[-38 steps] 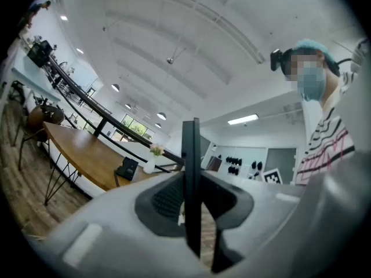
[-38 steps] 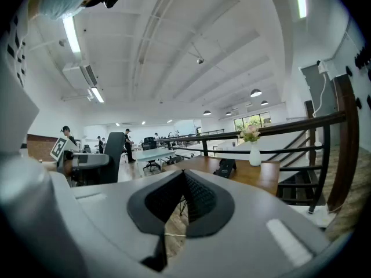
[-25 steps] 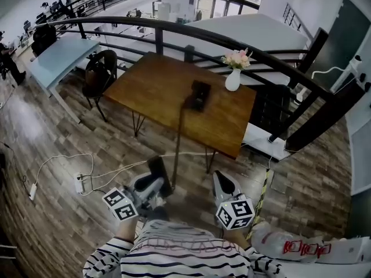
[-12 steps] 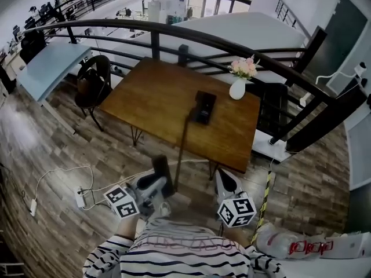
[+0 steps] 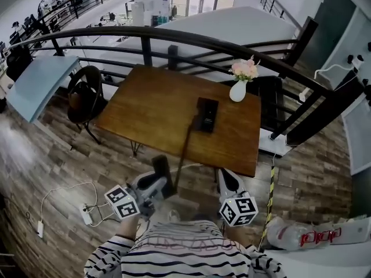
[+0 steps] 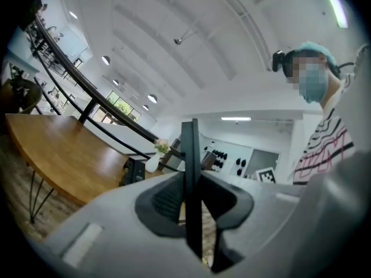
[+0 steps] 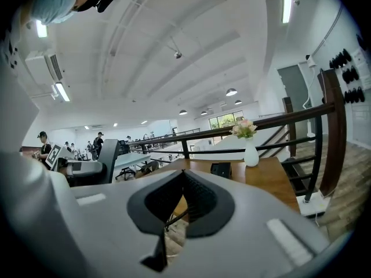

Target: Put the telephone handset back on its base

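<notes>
The black telephone base [image 5: 206,114] lies on the brown wooden table [image 5: 151,106], near its right half. It also shows small as the telephone base [image 6: 134,169] in the left gripper view and as the telephone base [image 7: 221,169] in the right gripper view. My left gripper [image 5: 159,184] is shut on the black handset [image 5: 161,168], which sticks up edge-on as the handset [image 6: 189,172]. A dark cord [image 5: 184,149] runs from the handset to the base. My right gripper [image 5: 225,177] is shut with nothing in it. Both grippers hang short of the table's near edge.
A white vase with pink flowers [image 5: 239,86] stands right of the base. A curved black railing [image 5: 232,42] runs behind the table. A black chair [image 5: 84,97] stands at the table's left. A power strip with a white cable [image 5: 87,213] lies on the wooden floor.
The table and base have drawn closer in the head view as the person walks toward them. Both grippers have come forward with the person; the left still holds the handset.
</notes>
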Tool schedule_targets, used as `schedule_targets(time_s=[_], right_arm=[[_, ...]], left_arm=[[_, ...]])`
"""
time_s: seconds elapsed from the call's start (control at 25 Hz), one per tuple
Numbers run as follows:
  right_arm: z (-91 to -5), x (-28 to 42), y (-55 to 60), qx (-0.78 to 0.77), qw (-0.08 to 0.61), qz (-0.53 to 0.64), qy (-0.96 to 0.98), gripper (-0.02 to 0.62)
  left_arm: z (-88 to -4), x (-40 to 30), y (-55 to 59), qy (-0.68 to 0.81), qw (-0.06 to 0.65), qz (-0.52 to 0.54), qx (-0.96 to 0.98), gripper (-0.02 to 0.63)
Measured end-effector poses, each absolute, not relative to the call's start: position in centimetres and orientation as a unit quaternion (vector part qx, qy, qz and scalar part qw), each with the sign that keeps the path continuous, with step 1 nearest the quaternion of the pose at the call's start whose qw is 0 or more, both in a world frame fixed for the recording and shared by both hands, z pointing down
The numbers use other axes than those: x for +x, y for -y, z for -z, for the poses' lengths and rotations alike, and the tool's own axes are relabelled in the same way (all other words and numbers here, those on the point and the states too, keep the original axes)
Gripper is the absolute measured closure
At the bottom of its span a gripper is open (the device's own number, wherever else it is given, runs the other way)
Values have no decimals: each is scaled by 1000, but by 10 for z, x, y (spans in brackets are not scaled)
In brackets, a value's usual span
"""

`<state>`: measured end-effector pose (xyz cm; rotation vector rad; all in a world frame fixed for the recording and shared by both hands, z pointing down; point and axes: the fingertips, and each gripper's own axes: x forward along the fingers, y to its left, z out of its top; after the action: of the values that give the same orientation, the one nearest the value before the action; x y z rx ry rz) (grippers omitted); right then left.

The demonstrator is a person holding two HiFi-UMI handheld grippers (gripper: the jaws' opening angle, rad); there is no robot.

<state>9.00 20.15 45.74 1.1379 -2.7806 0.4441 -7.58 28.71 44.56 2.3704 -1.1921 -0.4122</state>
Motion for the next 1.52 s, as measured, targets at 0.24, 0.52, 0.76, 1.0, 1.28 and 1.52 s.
schedule_targets(time_s=[0.24, 0.52, 0.76, 1.0, 1.28, 1.52], right_arm=[[-463, 82, -170, 388, 59, -156, 906, 595], [-472, 75, -114, 371, 60, -161, 913, 594], [-470, 75, -63, 344, 61, -153, 925, 595], [-474, 89, -13, 323, 68, -149, 932, 595], [-490, 97, 25, 302, 77, -146, 939, 595], [-495, 89, 51, 303, 83, -157, 936, 595]], left_arm=[[-453, -87, -251, 419, 242, 148, 862, 532], [-460, -87, -203, 429, 245, 146, 857, 532], [-459, -77, -151, 439, 239, 148, 853, 532], [-466, -50, -94, 438, 240, 148, 853, 532], [-482, -38, -53, 445, 237, 135, 853, 532], [-490, -47, -22, 431, 255, 131, 855, 532]])
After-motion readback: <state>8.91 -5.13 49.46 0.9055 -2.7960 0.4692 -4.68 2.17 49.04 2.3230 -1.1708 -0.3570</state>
